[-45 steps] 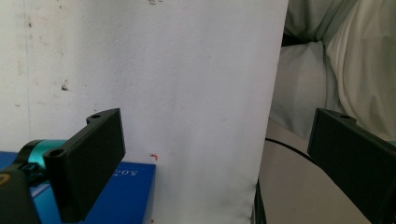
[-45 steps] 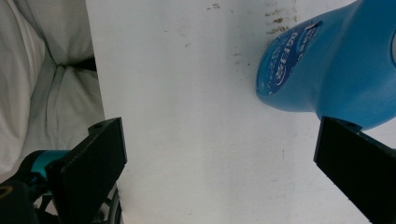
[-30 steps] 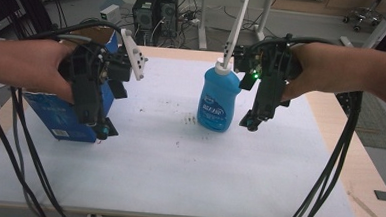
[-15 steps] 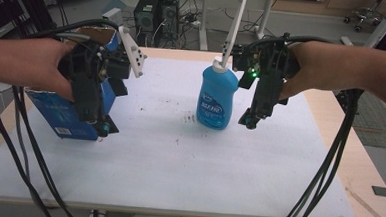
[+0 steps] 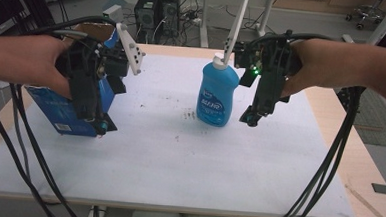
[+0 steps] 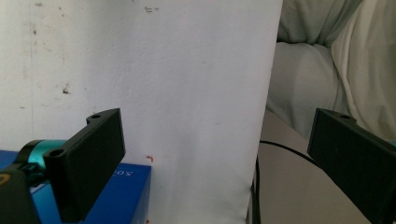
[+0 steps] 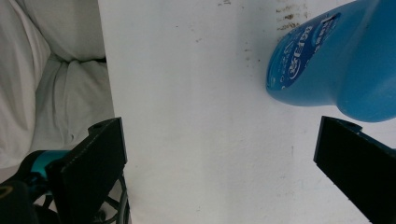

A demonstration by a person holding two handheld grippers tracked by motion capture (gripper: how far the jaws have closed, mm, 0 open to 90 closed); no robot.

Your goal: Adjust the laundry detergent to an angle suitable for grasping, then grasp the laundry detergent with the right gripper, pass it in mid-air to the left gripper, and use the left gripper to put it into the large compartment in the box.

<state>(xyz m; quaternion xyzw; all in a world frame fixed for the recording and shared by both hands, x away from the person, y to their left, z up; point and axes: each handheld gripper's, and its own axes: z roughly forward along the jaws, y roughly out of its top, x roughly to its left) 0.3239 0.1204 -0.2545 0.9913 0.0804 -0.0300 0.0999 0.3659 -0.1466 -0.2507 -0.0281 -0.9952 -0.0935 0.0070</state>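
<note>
The right gripper (image 5: 252, 117) is sliding toward the bottle (image 5: 217, 93), now just at its 3 o'clock, jaws spread; a grasp looks close. The left gripper (image 5: 97, 125), also spread, is hovering over the box (image 5: 60, 112) at 9 o'clock.

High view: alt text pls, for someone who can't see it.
A blue bottle stands upright on a white table, the right gripper just beside it, apart. At the left edge, the left gripper hangs over an open blue box; each is held by a hand, with black cables trailing off.
</note>
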